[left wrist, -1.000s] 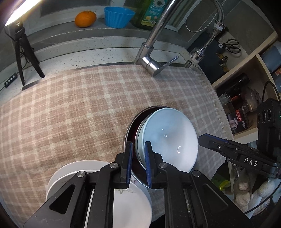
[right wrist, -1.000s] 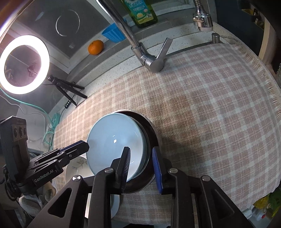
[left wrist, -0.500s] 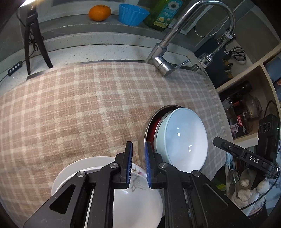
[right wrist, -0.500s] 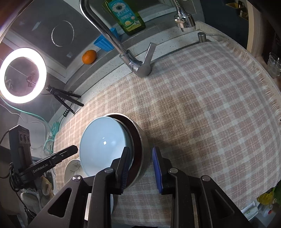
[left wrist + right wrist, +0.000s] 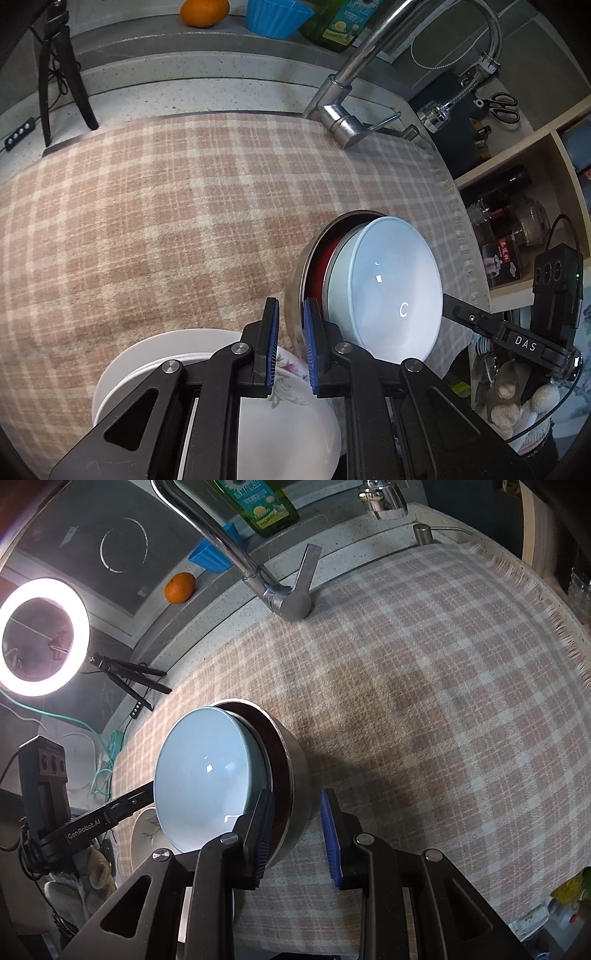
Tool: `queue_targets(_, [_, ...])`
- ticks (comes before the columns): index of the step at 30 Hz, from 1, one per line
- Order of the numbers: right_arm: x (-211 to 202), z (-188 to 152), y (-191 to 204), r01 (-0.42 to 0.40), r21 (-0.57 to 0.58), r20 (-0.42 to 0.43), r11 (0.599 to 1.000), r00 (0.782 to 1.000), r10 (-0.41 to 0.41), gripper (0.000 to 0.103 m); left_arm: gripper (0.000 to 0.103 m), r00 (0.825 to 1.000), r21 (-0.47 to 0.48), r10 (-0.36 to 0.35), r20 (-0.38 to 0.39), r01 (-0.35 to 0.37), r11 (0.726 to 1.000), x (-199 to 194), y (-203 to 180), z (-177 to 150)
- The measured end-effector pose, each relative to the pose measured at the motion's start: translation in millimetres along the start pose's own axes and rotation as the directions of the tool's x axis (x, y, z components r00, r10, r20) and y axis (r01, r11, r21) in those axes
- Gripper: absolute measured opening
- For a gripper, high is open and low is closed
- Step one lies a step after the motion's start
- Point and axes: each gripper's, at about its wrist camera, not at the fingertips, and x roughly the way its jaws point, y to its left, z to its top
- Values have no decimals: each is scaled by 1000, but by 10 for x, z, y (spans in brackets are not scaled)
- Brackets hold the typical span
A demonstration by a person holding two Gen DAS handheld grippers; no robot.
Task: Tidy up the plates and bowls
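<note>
On the checked cloth [image 5: 155, 221] a steel bowl [image 5: 295, 782] holds a pale blue bowl [image 5: 391, 291] tilted inside. The left gripper [image 5: 290, 345] pinches the steel rim. The right gripper [image 5: 297, 834] straddles the opposite rim, its grip unclear. White plates [image 5: 122, 369] sit beside.

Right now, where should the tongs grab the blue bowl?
By its rim, on the near edge. The blue bowl sits tilted inside the steel bowl, so its rim sticks up clear there. Come down from above, one finger inside, one outside.
</note>
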Motion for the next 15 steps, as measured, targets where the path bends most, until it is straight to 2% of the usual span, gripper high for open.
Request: queue_targets(15, [123,-1,10,-15,16,-34,1000,999,15,22,12,1000,-3,-2,-16,2,1000,75,-15,12])
